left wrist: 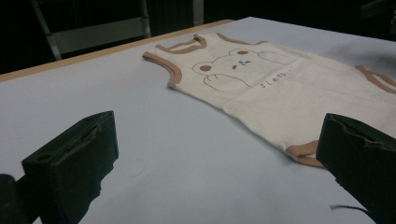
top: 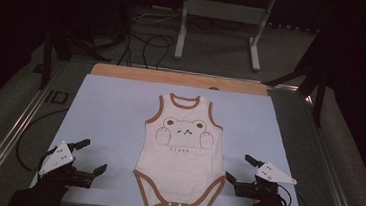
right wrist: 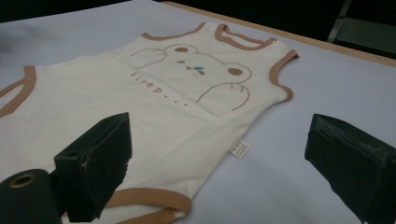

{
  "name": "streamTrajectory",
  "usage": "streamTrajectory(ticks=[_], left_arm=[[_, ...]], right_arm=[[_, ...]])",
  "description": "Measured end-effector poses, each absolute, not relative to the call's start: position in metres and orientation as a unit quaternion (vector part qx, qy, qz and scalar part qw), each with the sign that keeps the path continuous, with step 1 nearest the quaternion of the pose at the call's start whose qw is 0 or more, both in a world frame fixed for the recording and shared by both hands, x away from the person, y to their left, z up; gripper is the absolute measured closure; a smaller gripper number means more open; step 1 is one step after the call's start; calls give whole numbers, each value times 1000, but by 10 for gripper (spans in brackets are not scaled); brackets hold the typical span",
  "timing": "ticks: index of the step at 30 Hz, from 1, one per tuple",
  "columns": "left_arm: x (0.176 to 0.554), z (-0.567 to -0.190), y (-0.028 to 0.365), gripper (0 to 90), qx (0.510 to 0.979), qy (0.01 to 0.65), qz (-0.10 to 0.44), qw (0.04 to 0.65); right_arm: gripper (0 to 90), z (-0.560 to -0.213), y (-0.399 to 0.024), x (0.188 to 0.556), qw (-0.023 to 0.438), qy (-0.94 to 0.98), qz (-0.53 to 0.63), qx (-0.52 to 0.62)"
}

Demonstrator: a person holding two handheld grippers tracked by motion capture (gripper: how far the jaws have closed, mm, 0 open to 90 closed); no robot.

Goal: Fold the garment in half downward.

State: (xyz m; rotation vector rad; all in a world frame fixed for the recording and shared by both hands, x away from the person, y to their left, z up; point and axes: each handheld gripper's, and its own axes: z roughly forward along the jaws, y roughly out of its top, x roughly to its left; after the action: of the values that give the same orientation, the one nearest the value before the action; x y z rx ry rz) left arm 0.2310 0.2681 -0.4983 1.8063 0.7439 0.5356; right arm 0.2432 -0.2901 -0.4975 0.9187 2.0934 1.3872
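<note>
A cream baby bodysuit (top: 182, 155) with brown trim and a bear drawing lies flat, front up, on the pale sheet covering the bench (top: 110, 111). Its neck opening points away from the person and its snap end lies at the near edge. It lies between the two tools. The left tool (top: 91, 156) rests to the left of the bodysuit, a little apart from it, with its jaws spread and nothing between them. The right tool (top: 240, 169) sits just beside the bodysuit's right lower hem, jaws also spread and empty. In the right gripper view, a small white label (right wrist: 240, 149) sticks out from the side seam, ahead of that tool between its jaws.
</note>
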Motion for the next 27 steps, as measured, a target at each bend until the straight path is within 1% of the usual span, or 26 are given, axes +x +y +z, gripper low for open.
streamTrajectory(ticks=[4, 5, 7, 13, 15, 27], left_arm=[[231, -499, 267, 0, 757, 312, 222, 530], [232, -500, 266, 1, 758, 311, 221, 529], [232, -500, 266, 1, 759, 313, 218, 528], [232, -500, 265, 1, 759, 311, 218, 528], [232, -500, 265, 1, 759, 311, 219, 529], [232, -497, 256, 0, 767, 297, 219, 525]], right_arm=[[75, -498, -289, 243, 228, 765, 501, 333], [74, -500, -287, 243, 216, 771, 497, 335], [74, -501, -285, 244, 211, 773, 497, 333], [73, -500, -281, 243, 214, 780, 486, 332], [73, -499, -282, 243, 208, 778, 490, 334], [73, -492, -281, 240, 219, 772, 493, 336]])
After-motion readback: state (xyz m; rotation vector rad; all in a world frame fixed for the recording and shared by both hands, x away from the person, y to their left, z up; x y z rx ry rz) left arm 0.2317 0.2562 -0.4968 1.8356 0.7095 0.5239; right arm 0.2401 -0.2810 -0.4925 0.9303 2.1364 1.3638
